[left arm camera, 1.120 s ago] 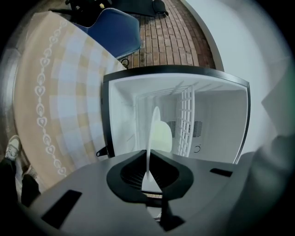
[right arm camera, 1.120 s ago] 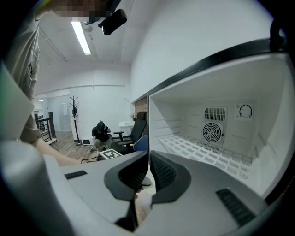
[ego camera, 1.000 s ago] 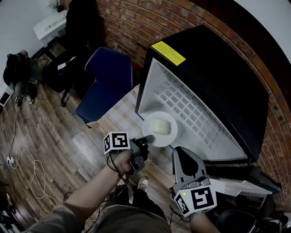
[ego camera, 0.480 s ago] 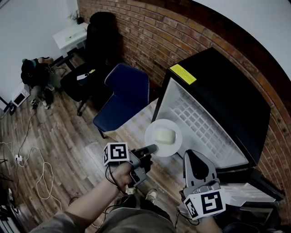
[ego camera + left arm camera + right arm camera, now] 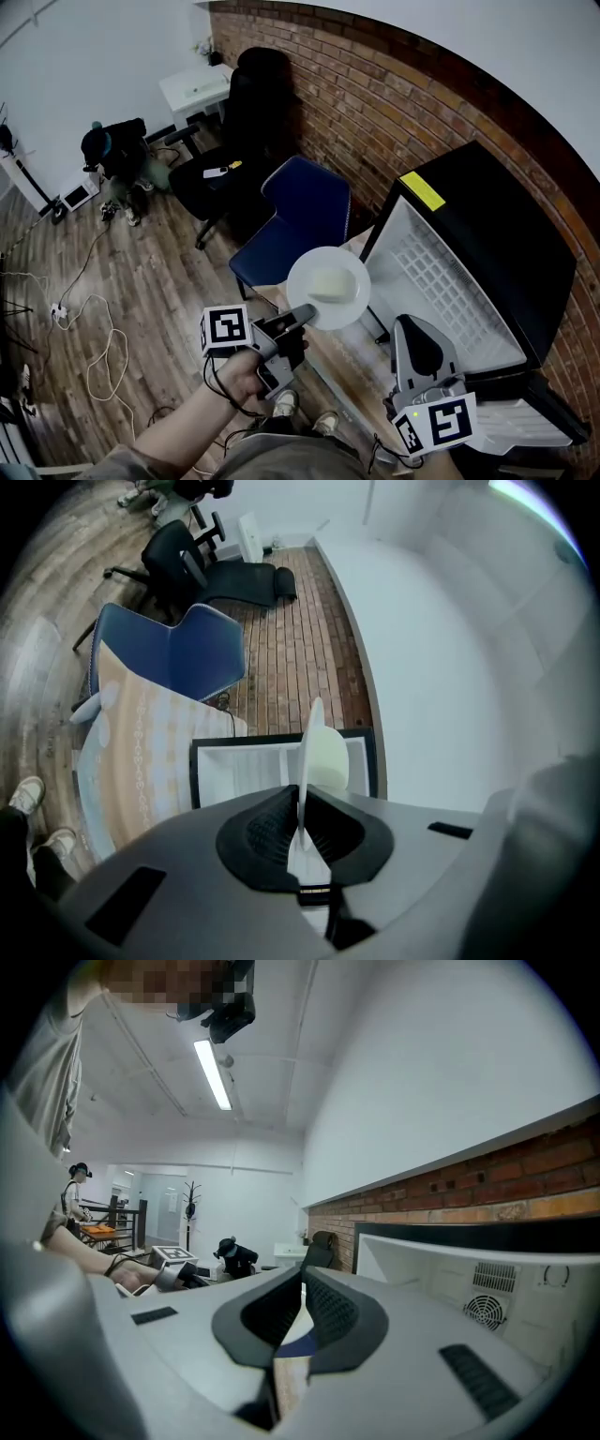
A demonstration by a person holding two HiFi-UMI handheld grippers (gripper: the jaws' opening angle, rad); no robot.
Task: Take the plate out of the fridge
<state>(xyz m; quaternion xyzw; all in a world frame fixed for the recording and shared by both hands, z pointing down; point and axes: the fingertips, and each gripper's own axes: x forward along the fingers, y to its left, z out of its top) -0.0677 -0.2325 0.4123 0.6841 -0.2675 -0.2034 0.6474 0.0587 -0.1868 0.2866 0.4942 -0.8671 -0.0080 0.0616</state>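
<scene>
**Task item.** The round white plate [image 5: 305, 284] is outside the black compact fridge [image 5: 497, 234]. It is held in the air just off the open front edge of the white interior, above the table with the beige patterned cloth [image 5: 141, 752]. The blue padded chair [image 5: 305, 211] stands at the table's far edge. A pale yellowish block of food [image 5: 331, 280] lies near the plate's middle.

**Left gripper.** The left gripper [image 5: 304, 313] is clenched on the plate's near rim. In the left gripper view the ribbed black pads press both faces of the thin rim, which shows there edge-on. In the head view the plate sits about level. In my judgement it is kept so because the loose block would slide if it tipped. A rim pinch leaves the whole weight hanging beyond the jaws, so the hold is secure only while the wrist is steady.

**Right gripper.** The right gripper [image 5: 412, 326] has its jaws together with nothing between them. It is held low, near the fridge's front lower edge and apart from the plate. It appears kept aside to leave the plate's path free.

**Progress.** The removal appears essentially done. What is left, by my reading, is to set the plate down on the cloth. The fridge stands open.
</scene>
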